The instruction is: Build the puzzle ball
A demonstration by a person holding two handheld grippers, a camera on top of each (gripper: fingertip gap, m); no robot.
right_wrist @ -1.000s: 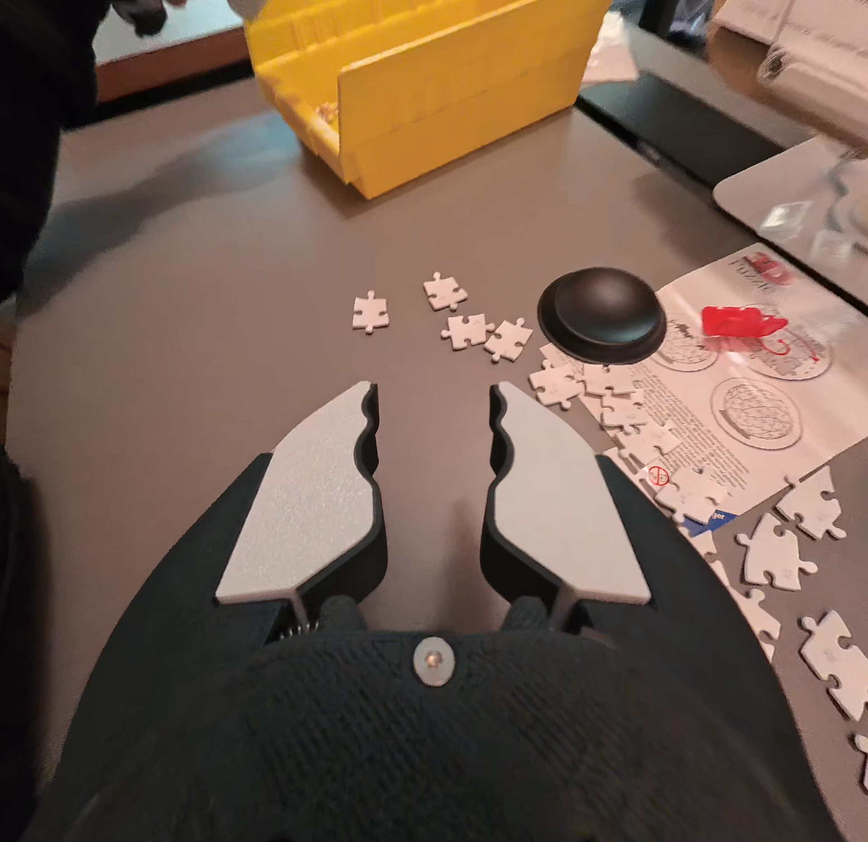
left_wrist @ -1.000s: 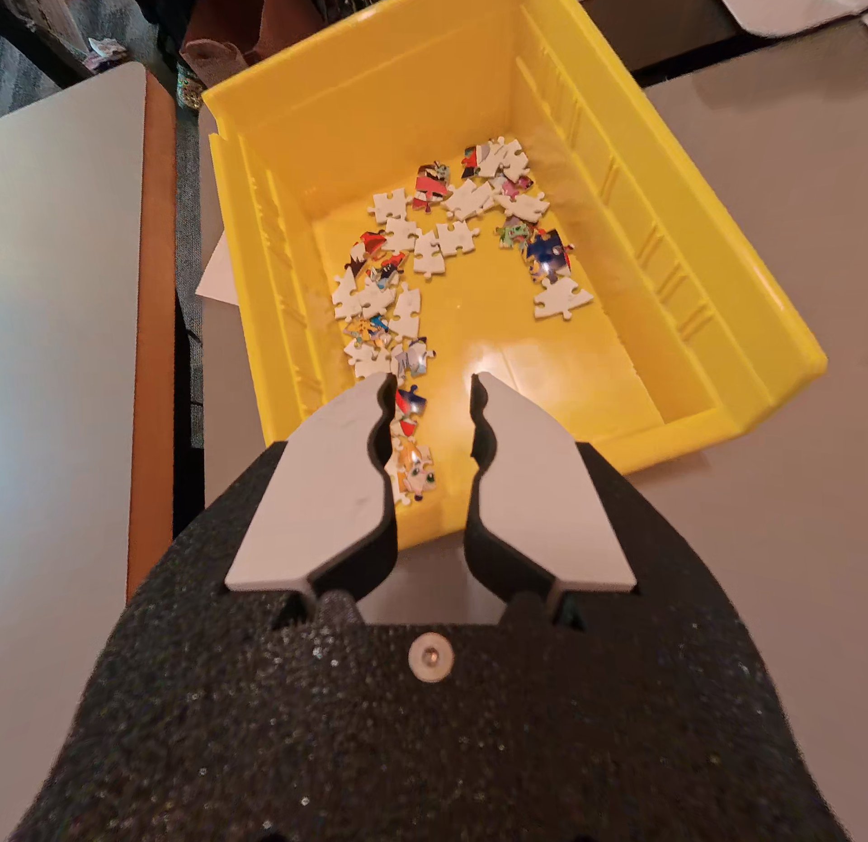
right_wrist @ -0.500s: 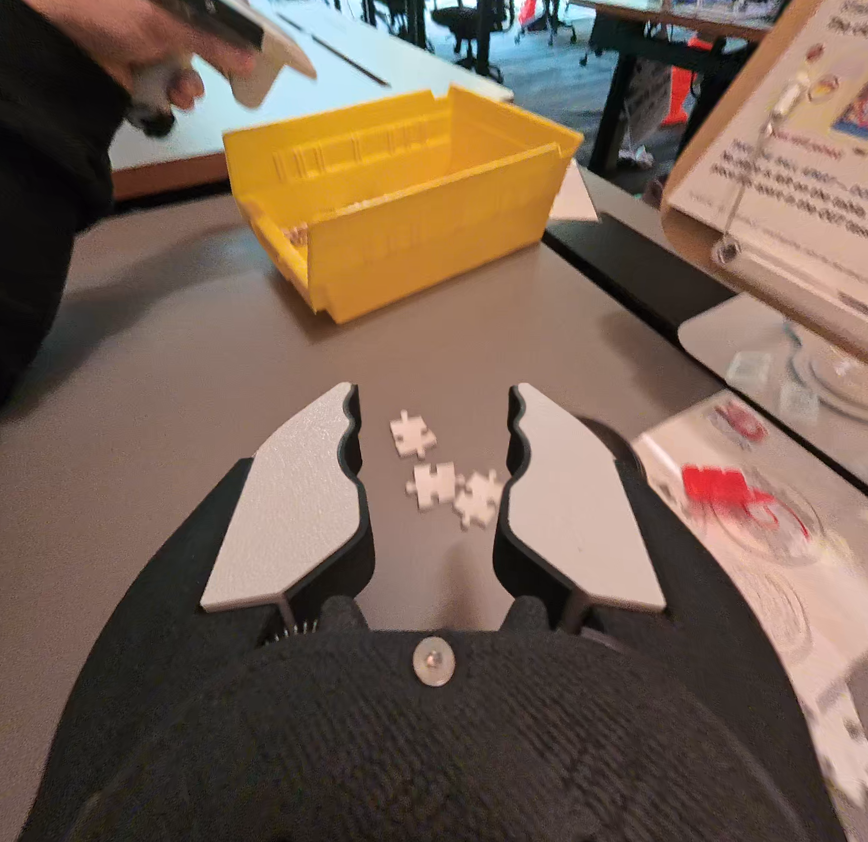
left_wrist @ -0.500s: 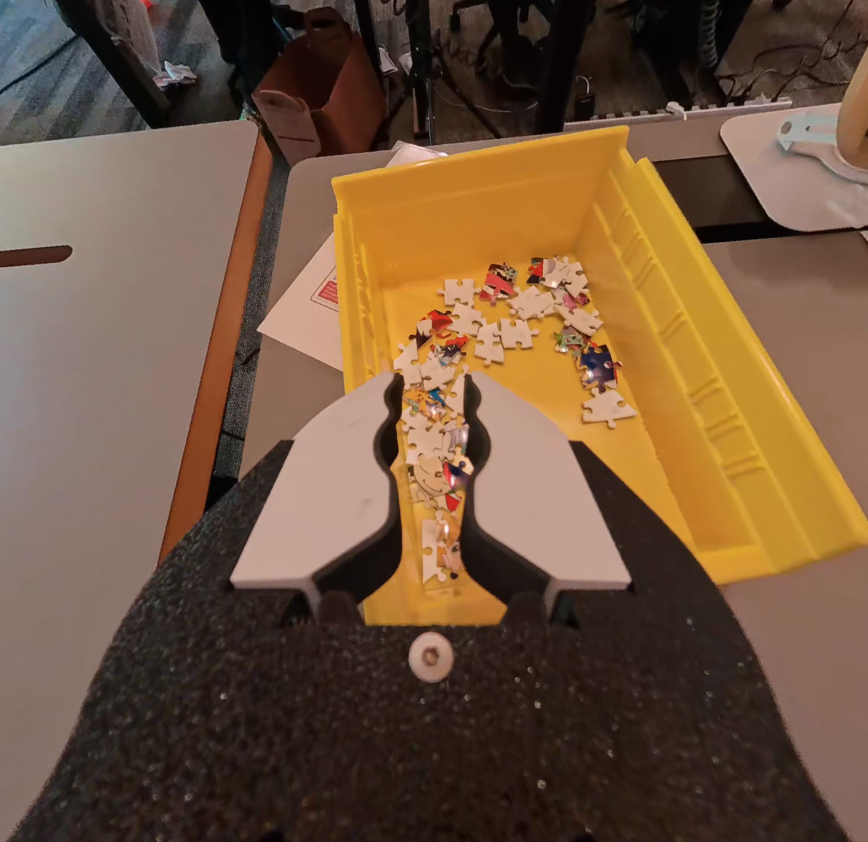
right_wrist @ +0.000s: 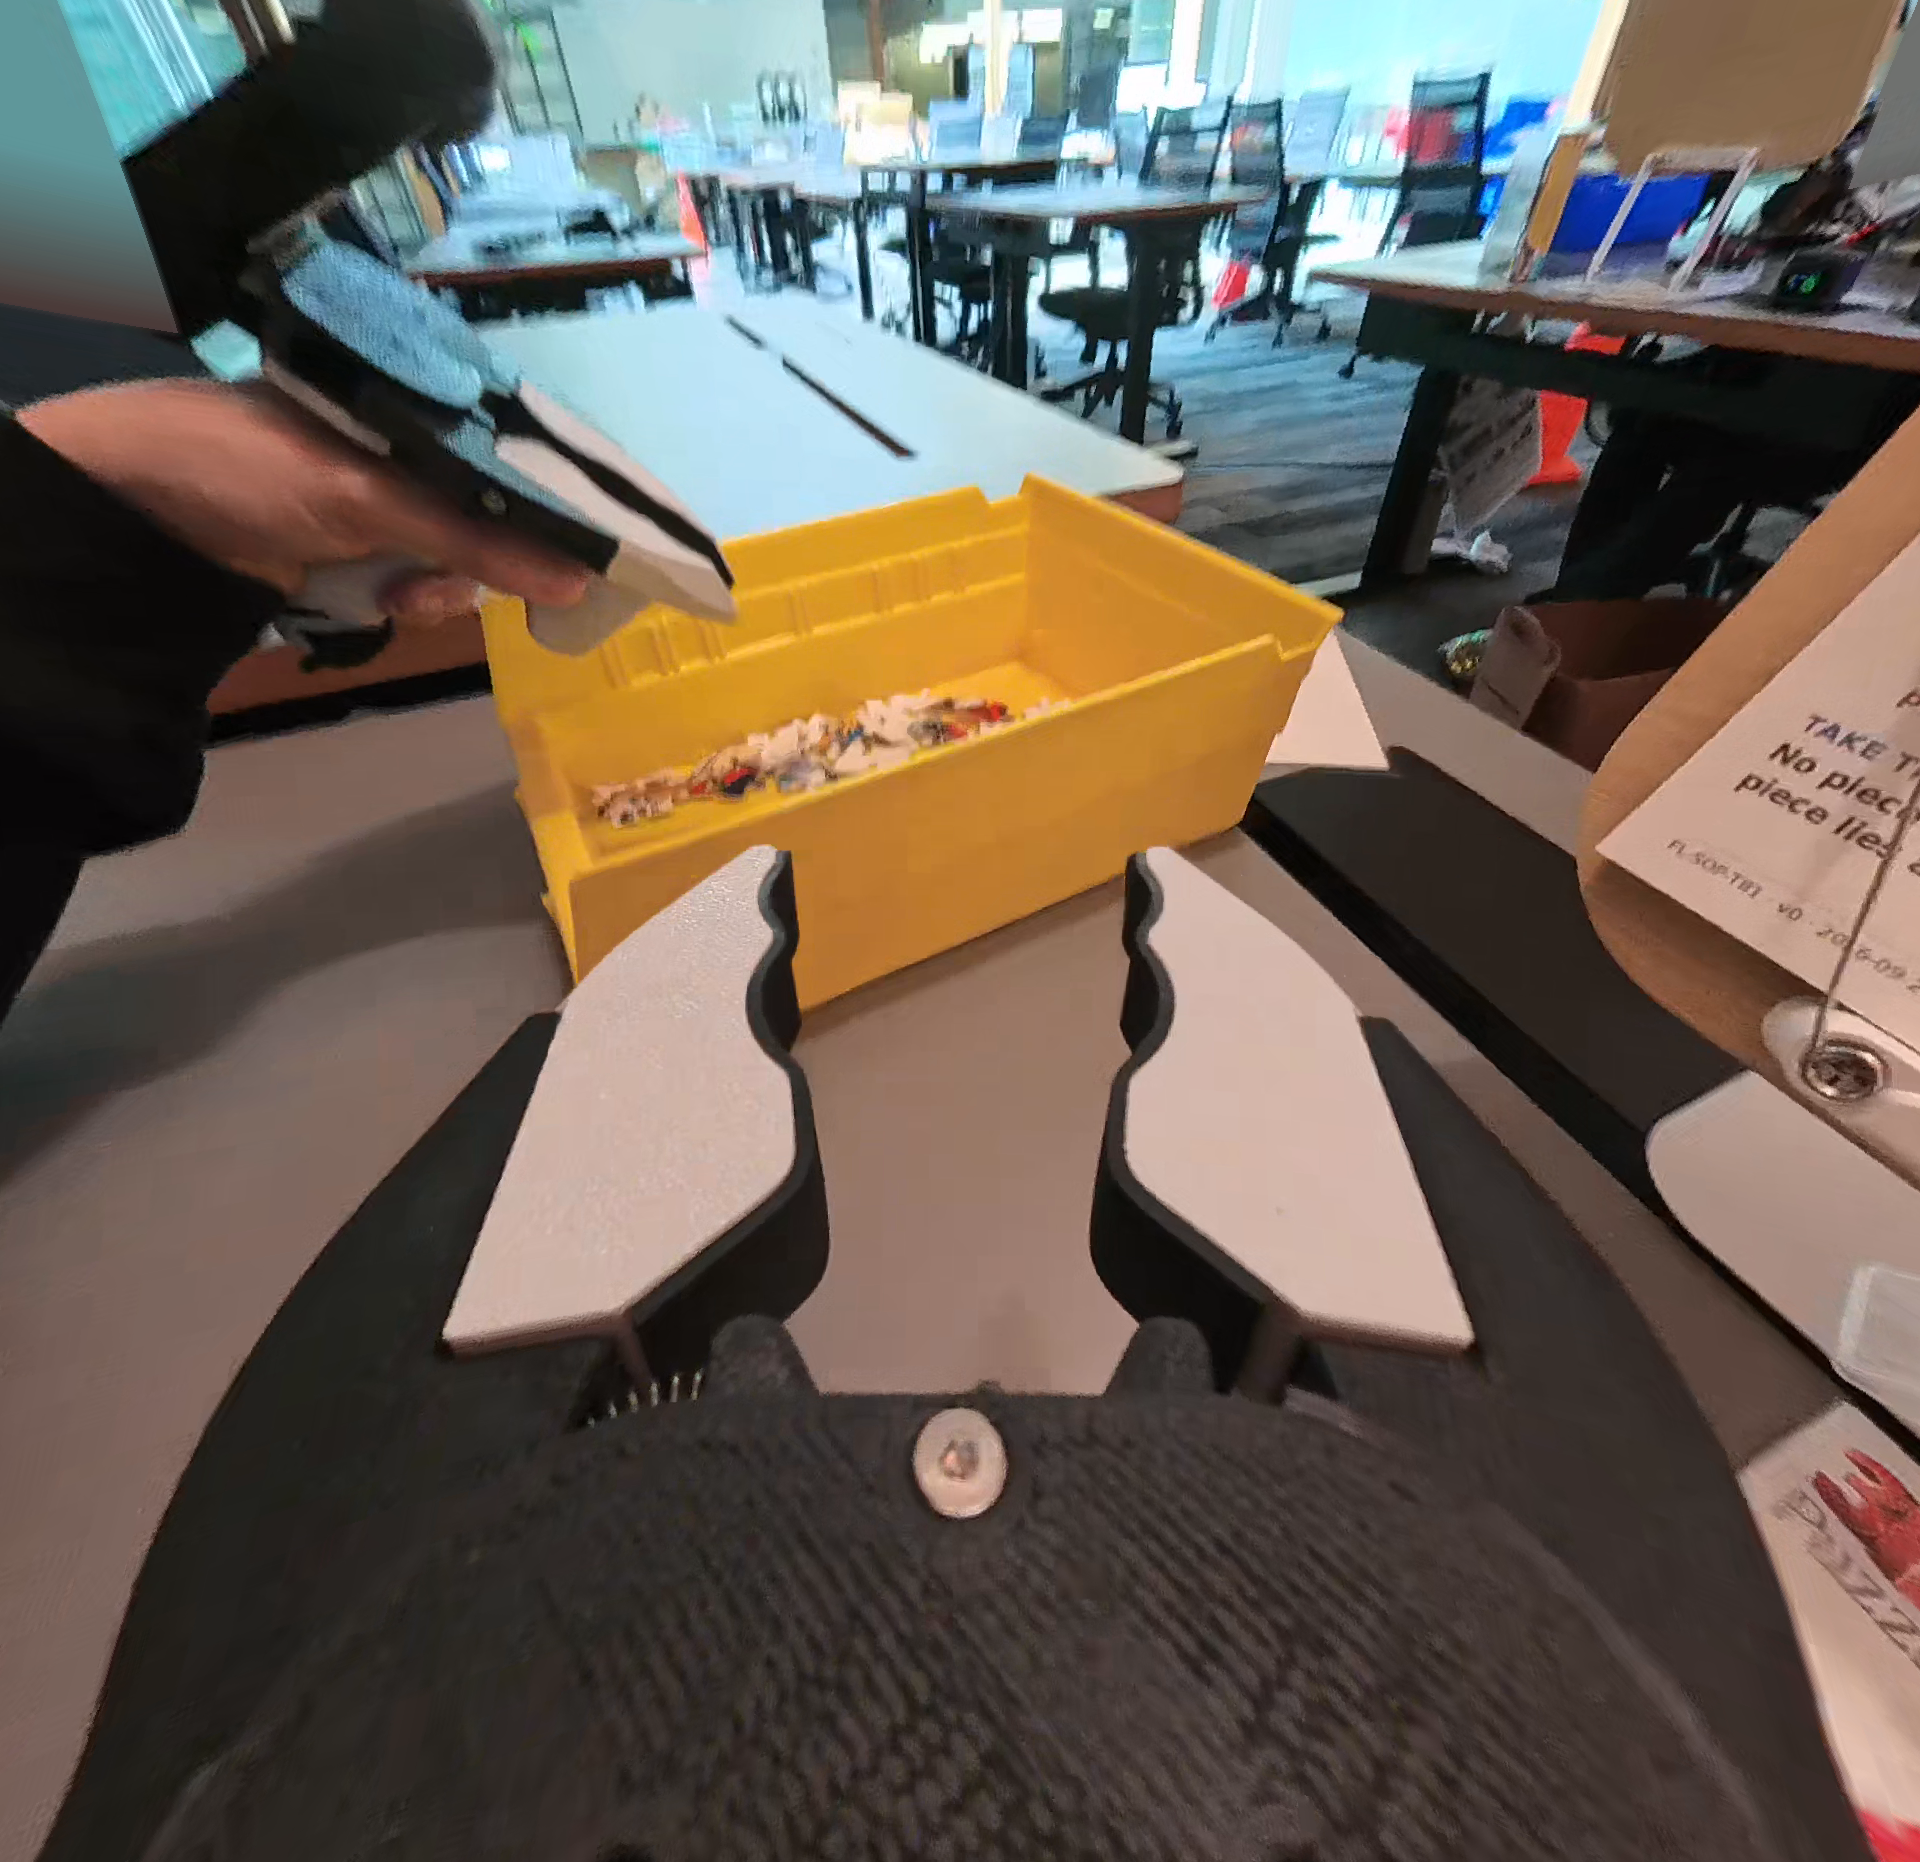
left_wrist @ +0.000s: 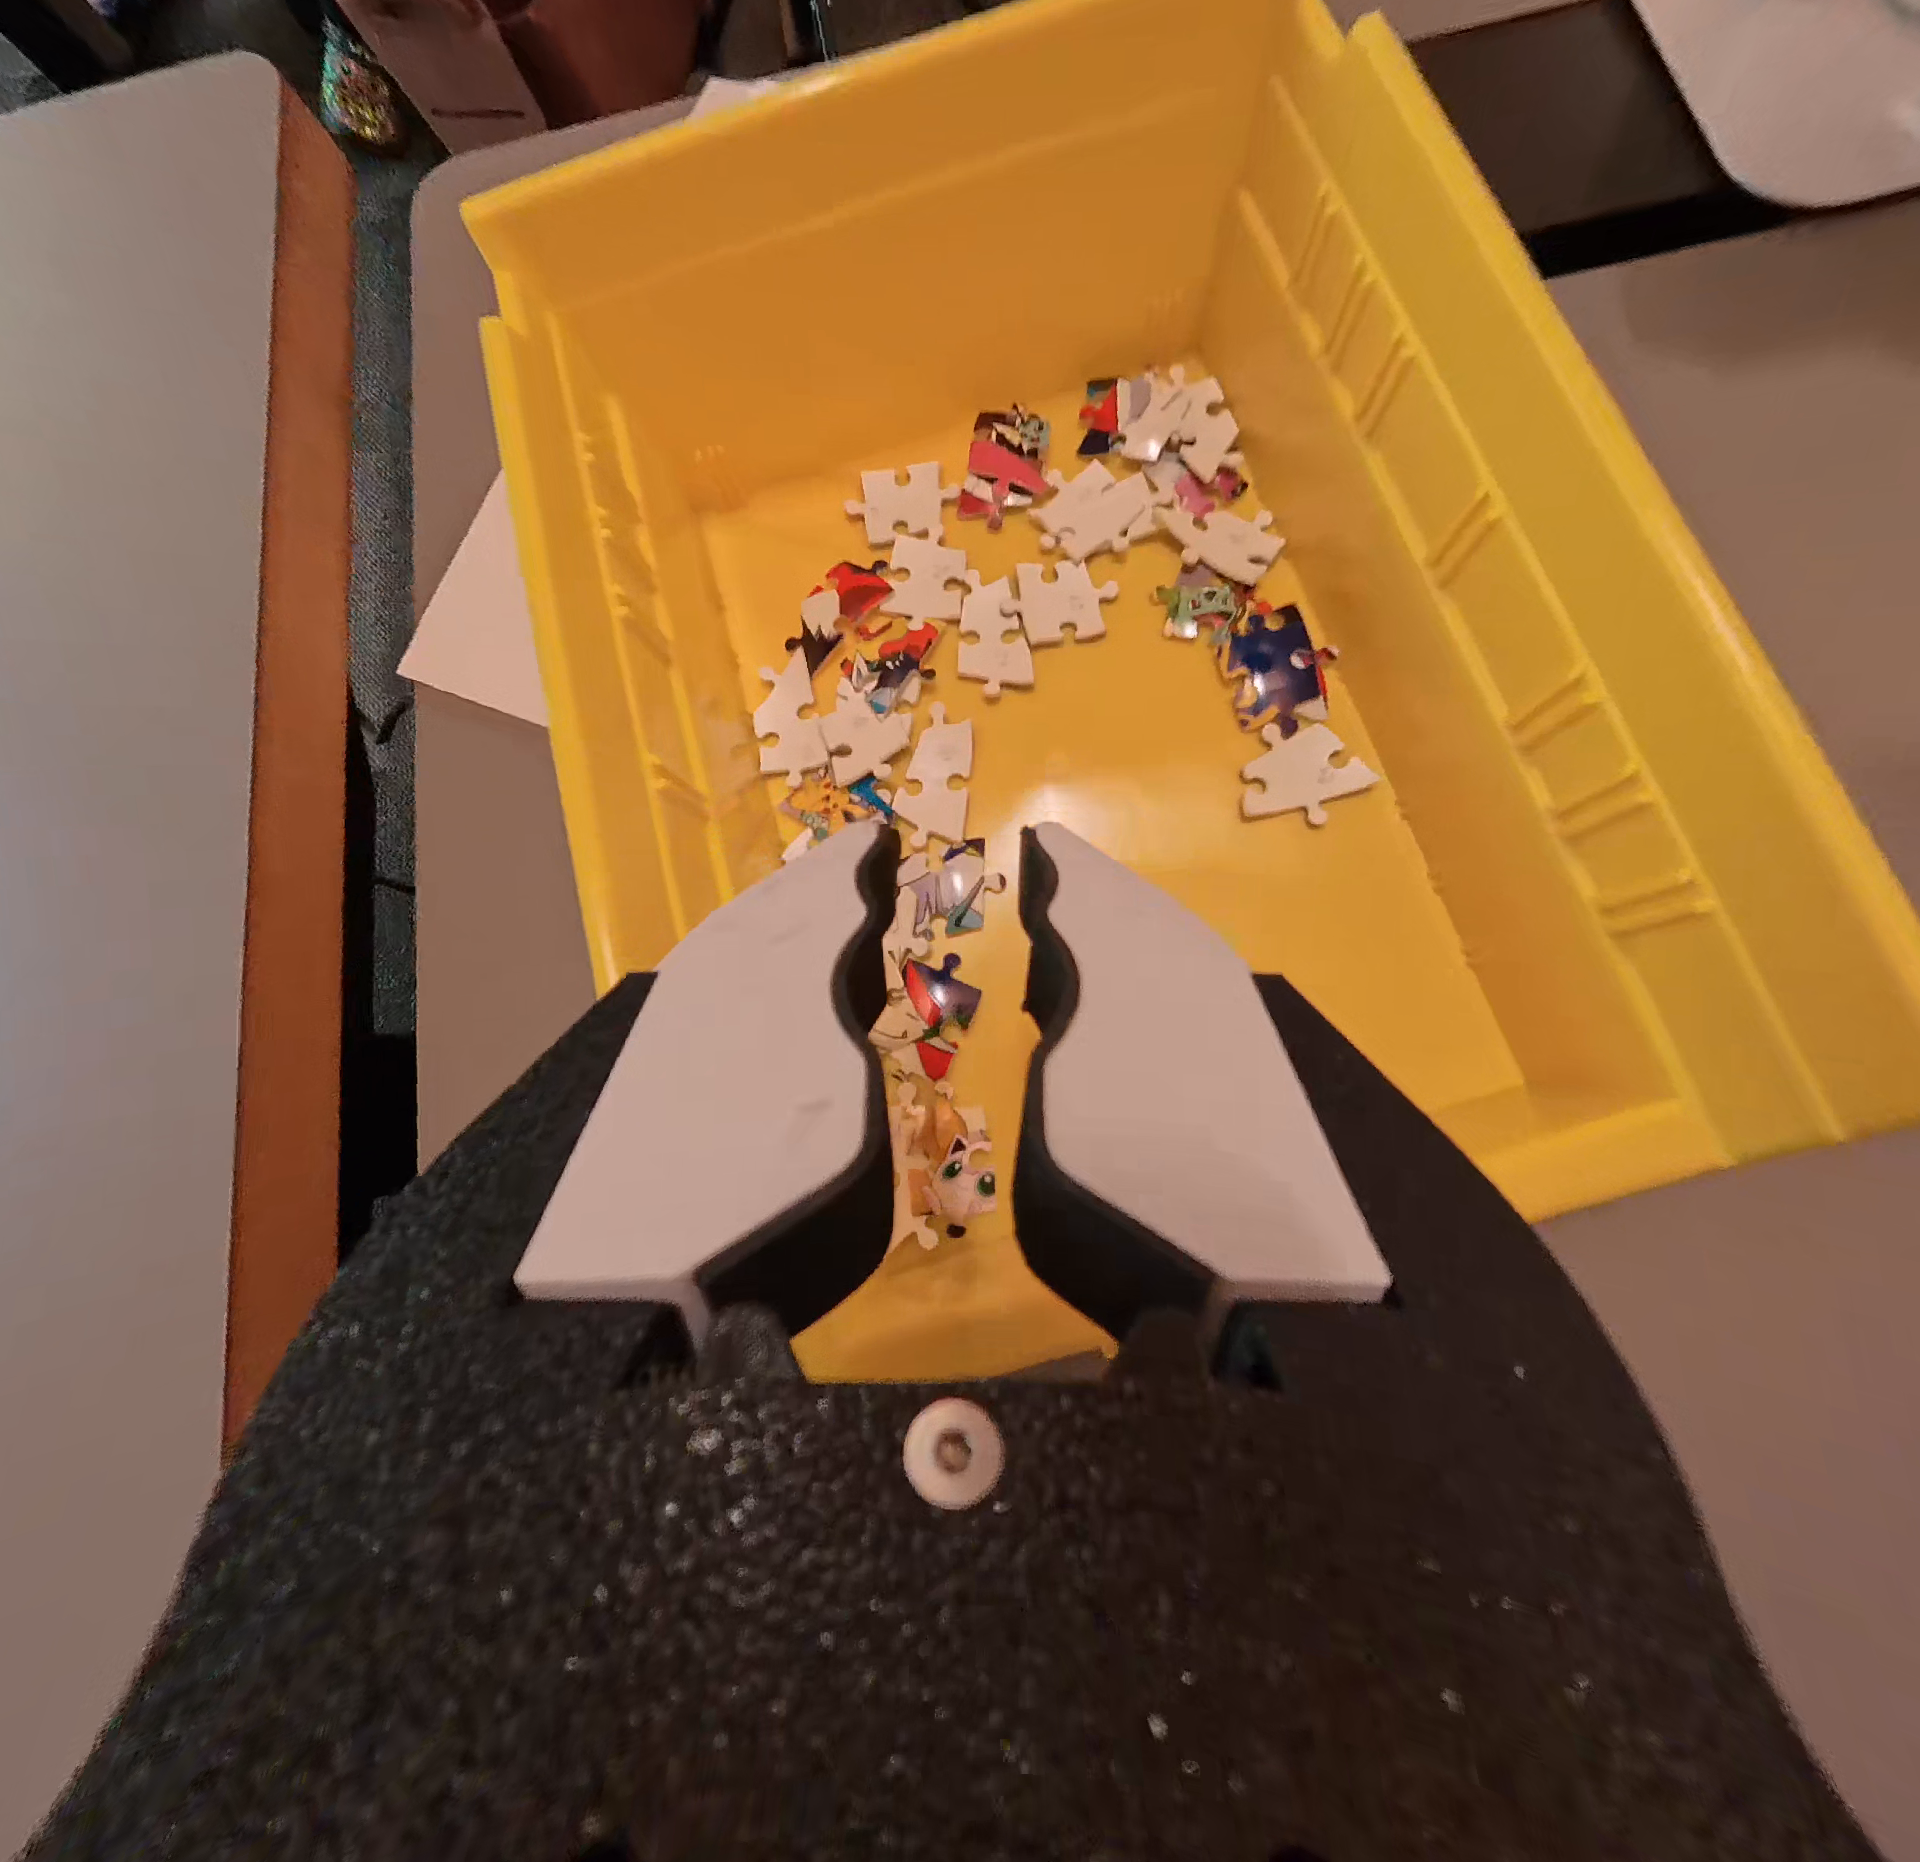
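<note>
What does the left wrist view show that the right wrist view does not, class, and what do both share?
Only the left wrist view looks down into the bin, so single puzzle pieces can be told apart, some white side up, some printed. It also shows its own left hand-held gripper, open above the pieces.

Only the right wrist view shows the hand holding the left hand-held gripper above the bin, the open right hand-held gripper, a clipboard sheet and an office behind.

Both show the yellow bin and the grey table.
</note>
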